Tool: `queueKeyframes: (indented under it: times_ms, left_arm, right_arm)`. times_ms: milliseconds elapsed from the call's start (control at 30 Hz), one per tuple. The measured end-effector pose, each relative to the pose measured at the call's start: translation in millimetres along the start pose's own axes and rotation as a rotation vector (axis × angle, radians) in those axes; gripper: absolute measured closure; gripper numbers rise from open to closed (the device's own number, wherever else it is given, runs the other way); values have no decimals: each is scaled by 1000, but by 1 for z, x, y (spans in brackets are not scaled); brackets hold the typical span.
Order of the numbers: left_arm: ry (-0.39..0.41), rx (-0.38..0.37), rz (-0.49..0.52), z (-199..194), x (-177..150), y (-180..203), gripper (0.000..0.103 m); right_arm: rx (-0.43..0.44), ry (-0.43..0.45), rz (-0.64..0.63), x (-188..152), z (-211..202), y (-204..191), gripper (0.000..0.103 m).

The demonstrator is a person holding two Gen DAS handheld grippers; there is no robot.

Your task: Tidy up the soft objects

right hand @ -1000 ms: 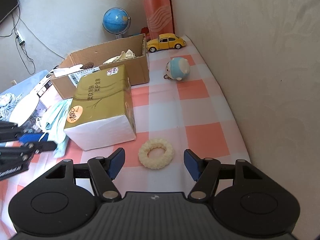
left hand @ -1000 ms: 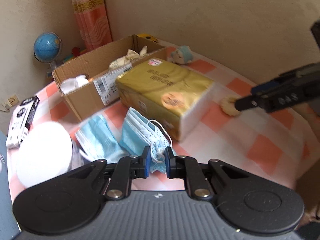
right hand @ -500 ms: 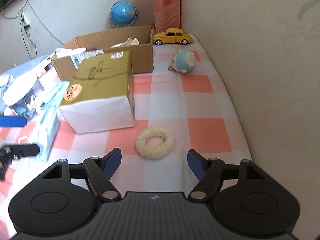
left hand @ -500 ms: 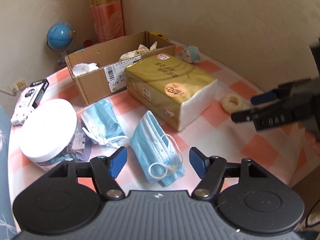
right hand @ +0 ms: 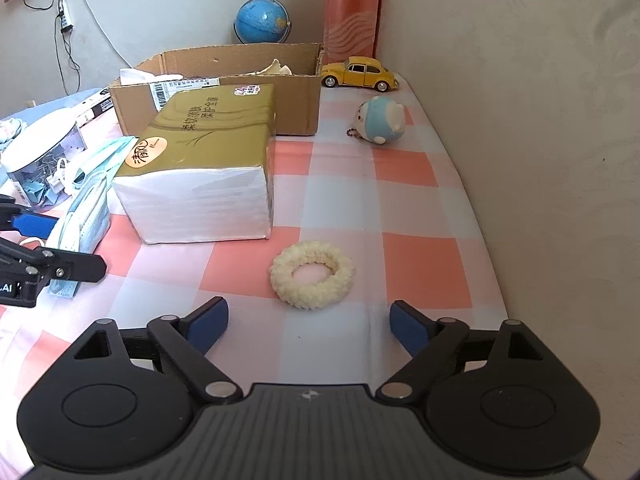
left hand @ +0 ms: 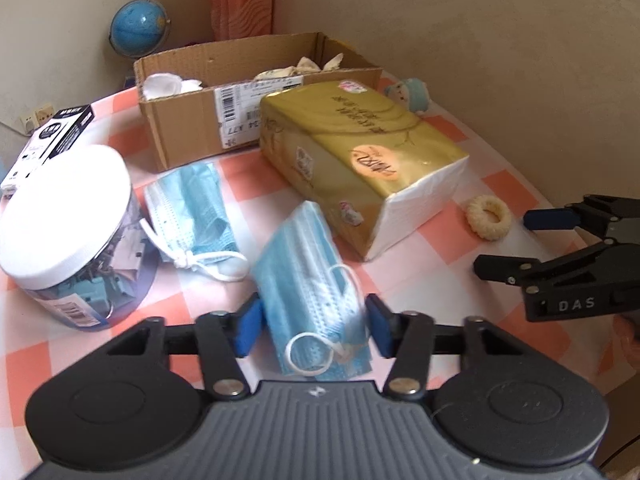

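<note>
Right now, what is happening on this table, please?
A person with two handheld grippers is sorting soft things. The left gripper is open, its fingers either side of a stack of blue face masks lying on the checked cloth. The right gripper is open just short of a cream scrunchie. Neither holds anything.

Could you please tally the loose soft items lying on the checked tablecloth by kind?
Face mask bundles: 2
Tissue packs: 1
Cream scrunchies: 1
Plush keychain toys: 1
Total: 5
</note>
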State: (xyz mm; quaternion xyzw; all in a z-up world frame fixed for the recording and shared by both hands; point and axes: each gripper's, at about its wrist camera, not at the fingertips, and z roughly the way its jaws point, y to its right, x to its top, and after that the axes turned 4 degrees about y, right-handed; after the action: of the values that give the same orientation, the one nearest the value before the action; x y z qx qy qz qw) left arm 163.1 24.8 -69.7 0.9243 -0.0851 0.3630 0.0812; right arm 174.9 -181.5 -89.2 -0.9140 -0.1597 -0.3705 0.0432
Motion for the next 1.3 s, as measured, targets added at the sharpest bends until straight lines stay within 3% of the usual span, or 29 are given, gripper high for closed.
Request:
queueKeyframes:
  times_ms: [167,300,533,900,1300]
  left_arm:
    - [-3,-15,-4,-3,-1,3,59]
    - [-10,-17,-10,-7,-3,1,59]
    - [-13,-21,7,-9,-3,0,64]
    - [-7,-51,53,-33,2,0,68]
    - [22,-81,97,-74,37,-7,68]
  right_arm:
    - [1,16,-8,1,2,-1,14]
    - [2,27,-29,7,5,-3,23]
    - [-18,26,-60,17,7,-8,54]
    - [-43,29,-58,19,-21,-9,56]
    - [47,111,-57,35,-75,-18,56]
